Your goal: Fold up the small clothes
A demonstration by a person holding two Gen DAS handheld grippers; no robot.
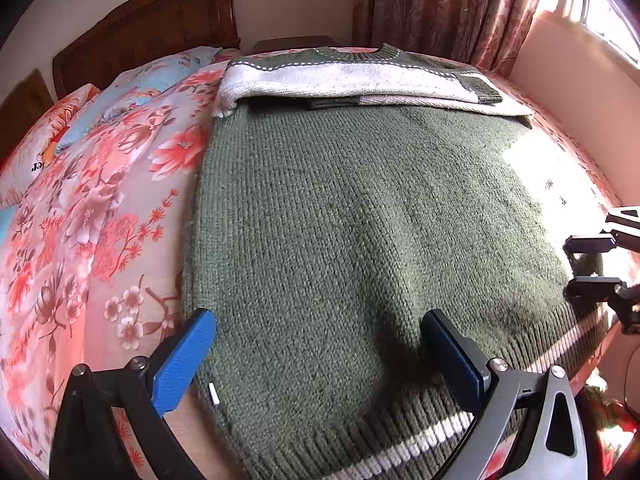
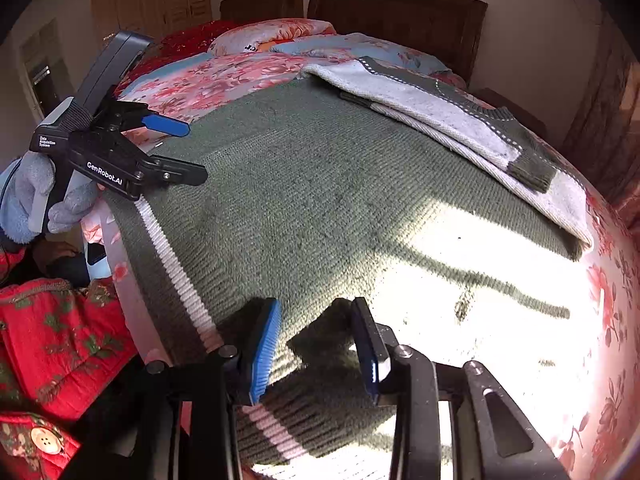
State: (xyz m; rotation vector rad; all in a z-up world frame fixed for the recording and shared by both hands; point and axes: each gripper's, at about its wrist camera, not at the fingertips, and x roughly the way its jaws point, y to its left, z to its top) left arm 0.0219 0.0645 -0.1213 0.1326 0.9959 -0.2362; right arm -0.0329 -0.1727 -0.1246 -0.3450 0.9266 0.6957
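A green knit sweater [image 1: 352,216] lies flat on the bed, its grey-and-white sleeves [image 1: 340,76] folded across the top near the collar. It also shows in the right wrist view [image 2: 304,184]. My left gripper [image 1: 316,344] is open, its blue fingers spread wide over the striped hem [image 1: 400,444] near the sweater's left bottom corner. My right gripper [image 2: 316,336] is open, its fingers straddling the hem at the right bottom corner, with green knit between them. The left gripper shows in the right wrist view [image 2: 188,152], the right gripper in the left wrist view [image 1: 588,264].
A floral bedspread [image 1: 100,216] covers the bed, with pillows [image 1: 80,120] by the wooden headboard [image 1: 152,28]. Curtains [image 1: 448,4] and a bright window [image 1: 600,8] lie beyond. A red patterned garment [image 2: 56,340] sits past the bed's near edge. Strong sunlight falls on the sweater's right side.
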